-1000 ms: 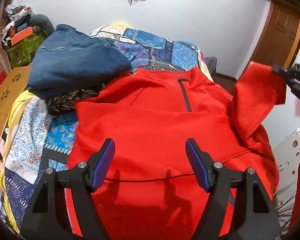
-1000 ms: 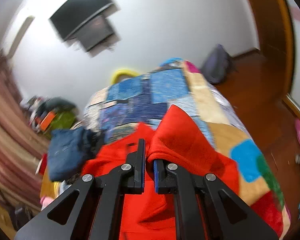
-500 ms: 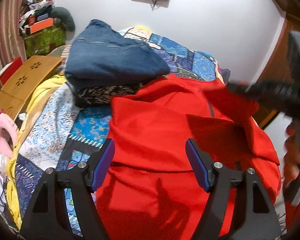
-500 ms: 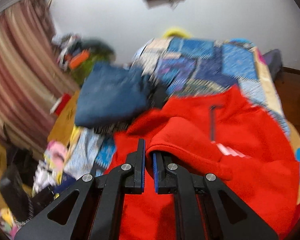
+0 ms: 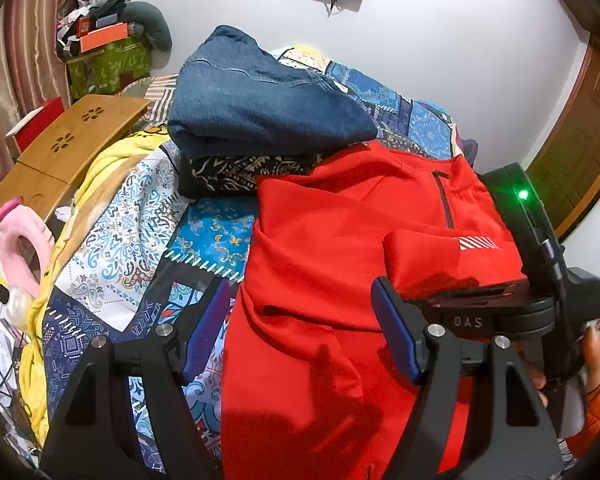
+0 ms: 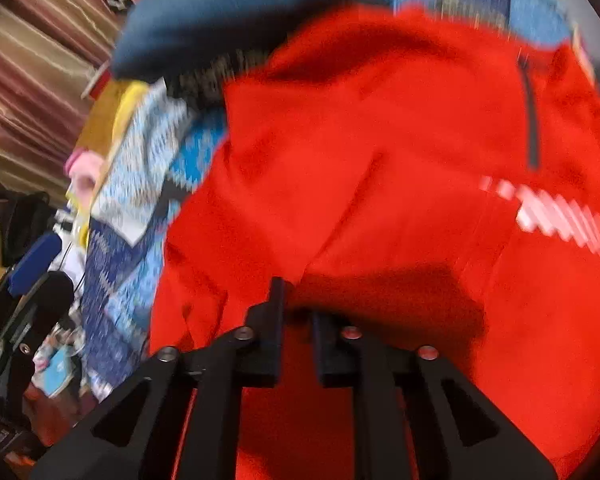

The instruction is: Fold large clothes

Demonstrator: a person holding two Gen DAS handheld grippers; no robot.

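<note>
The right wrist view is smeared with motion blur. The red pullover (image 6: 380, 160) runs off its lower edge, and whether the right gripper (image 6: 298, 312) pinches cloth is perhaps unclear.

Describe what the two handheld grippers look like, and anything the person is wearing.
The left gripper is matte black with open triangular cut-outs, silver screws and blue pads inside its fingers. The right gripper is built the same way; from the left wrist camera its body carries the raised letters DAS and a lit green light. The person wears an orange sleeve.
</note>
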